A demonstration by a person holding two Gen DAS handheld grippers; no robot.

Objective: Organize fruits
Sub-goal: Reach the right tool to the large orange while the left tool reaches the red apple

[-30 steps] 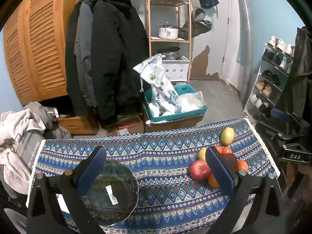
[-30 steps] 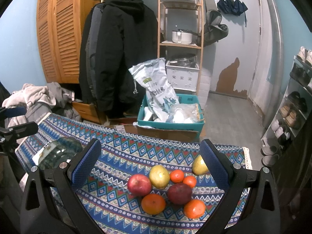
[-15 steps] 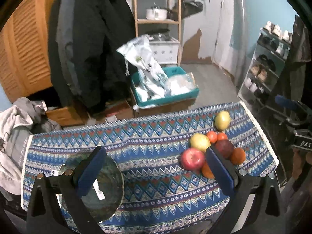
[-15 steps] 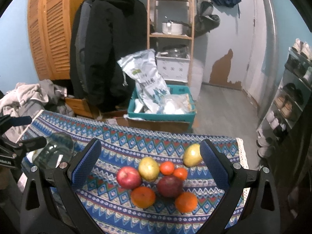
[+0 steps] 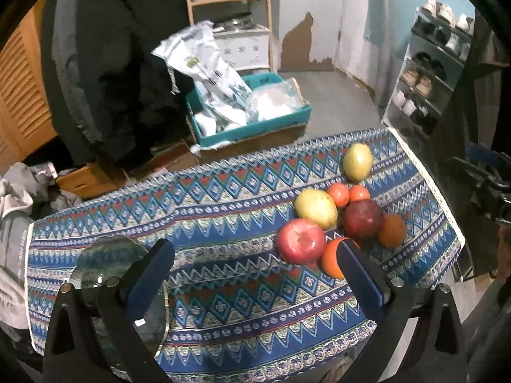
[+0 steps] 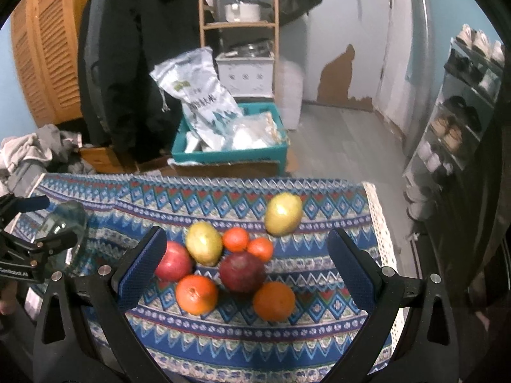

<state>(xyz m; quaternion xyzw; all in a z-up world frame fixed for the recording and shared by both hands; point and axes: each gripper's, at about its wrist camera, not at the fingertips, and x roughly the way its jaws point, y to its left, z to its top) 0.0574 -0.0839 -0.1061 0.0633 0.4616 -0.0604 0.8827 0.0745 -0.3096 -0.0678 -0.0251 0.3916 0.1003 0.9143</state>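
Several fruits lie in a cluster on a patterned blue tablecloth (image 6: 223, 341): a red apple (image 6: 174, 261), a dark red apple (image 6: 242, 271), a yellow-green fruit (image 6: 204, 242), oranges (image 6: 196, 294) and small tangerines (image 6: 235, 239). Another yellow-green fruit (image 6: 283, 213) lies apart at the back. A glass bowl (image 5: 118, 274) sits at the cloth's left end. My right gripper (image 6: 246, 265) is open above the cluster. My left gripper (image 5: 255, 274) is open between the bowl and the fruits, which show in its view as well (image 5: 301, 239).
The table's far edge drops to a floor with a teal crate (image 6: 230, 150) of bags. Hanging coats (image 6: 127, 48), a wooden shelf (image 6: 239, 25) and a shoe rack (image 6: 463, 111) stand behind. Clothes (image 5: 16, 198) are piled at the left.
Both grippers have moved forward and tilted down over the table; the fruits now sit between the right gripper's fingers. The bowl has slid toward the left view's lower left. Both stay open.
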